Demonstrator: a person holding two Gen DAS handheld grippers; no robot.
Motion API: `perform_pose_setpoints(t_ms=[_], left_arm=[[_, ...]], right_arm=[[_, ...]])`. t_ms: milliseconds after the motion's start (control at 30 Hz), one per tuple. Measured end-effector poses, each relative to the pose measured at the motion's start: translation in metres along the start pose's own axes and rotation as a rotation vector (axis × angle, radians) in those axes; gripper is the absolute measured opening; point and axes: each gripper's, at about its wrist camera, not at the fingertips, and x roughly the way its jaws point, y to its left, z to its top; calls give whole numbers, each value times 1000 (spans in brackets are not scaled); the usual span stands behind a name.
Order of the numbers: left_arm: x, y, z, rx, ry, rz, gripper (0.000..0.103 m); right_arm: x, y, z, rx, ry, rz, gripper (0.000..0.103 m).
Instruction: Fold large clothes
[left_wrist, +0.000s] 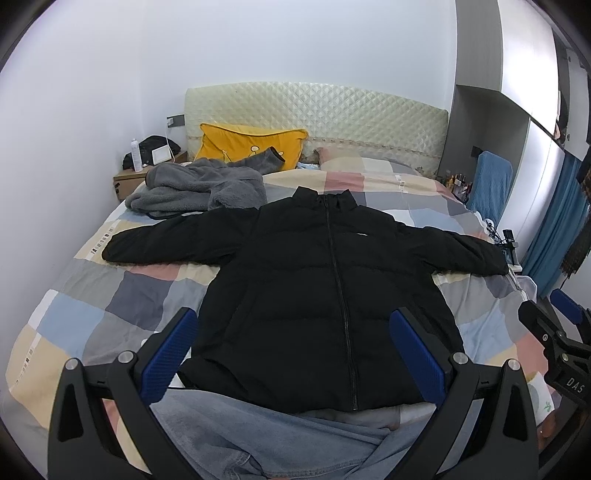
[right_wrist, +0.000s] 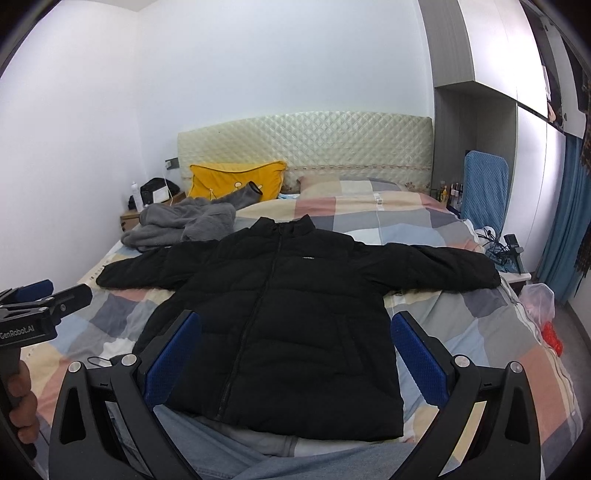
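Observation:
A black puffer jacket lies flat, zipped, front up on the bed, both sleeves spread out sideways; it also shows in the right wrist view. My left gripper is open and empty, held above the jacket's hem. My right gripper is open and empty, also above the hem. The right gripper shows at the right edge of the left wrist view. The left gripper shows at the left edge of the right wrist view.
The bed has a checked quilt. A grey fleece garment and a yellow pillow lie near the headboard. Light blue jeans lie at the near edge. A nightstand stands left, a blue chair right.

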Motion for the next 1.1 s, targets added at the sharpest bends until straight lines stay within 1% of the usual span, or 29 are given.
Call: perform_pose_setpoints(t_ms=[200, 300, 433, 600, 800, 933, 1100], left_arm=[[2, -2, 1, -3, -1, -3, 103], [3, -6, 1, 13, -10, 30, 103], [6, -8, 1, 2, 1, 12, 103], [12, -11, 2, 1, 15, 12, 103], [16, -12, 4, -3, 18, 7, 103], [19, -13, 9, -7, 20, -8, 103], [23, -14, 28, -15, 19, -25, 103]], right_arm=[[2, -1, 2, -6, 10, 0, 103], [6, -5, 2, 3, 21, -2, 103], [10, -5, 0, 2, 36, 0, 103], [15, -6, 1, -5, 47, 0, 103], [19, -5, 6, -17, 39, 1, 103], [23, -8, 13, -16, 40, 5, 103], [28, -9, 28, -15, 39, 9, 103]])
